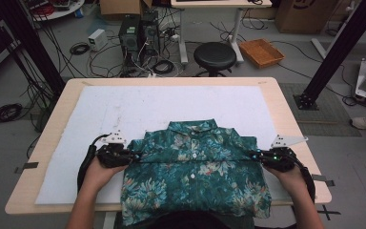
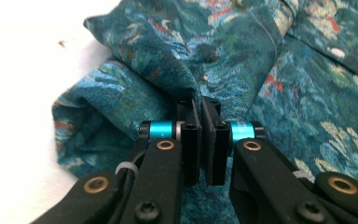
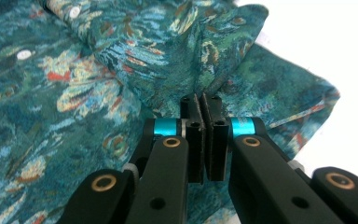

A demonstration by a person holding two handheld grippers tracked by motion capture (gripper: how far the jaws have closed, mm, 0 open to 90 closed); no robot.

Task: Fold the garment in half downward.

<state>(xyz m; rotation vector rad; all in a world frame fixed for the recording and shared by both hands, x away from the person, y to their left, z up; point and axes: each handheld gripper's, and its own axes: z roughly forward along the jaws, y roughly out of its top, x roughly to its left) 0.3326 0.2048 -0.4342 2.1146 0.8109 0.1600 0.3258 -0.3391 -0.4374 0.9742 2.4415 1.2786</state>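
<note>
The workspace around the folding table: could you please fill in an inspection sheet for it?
Surface: wooden table under a white mat.
Job's things: green floral shirt, buttoned, collar away from the person.
Clutter: nothing seen on the mat.
Grippers: left gripper and right gripper shut on the shirt's sides.
Cables: black cable trails from the left gripper.
Surroundings: black stool, orange tray, computer towers.

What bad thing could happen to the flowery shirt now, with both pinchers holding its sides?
1. The left gripper and right gripper each pinch just a small bunch of the shirt, so the cloth might slip out.
2. The shirt's bottom edge hangs over the near side of the table, so it could slide off if let go.
3. The sides are crumpled at both pinches, so a fold made now could come out wrinkled.
</note>
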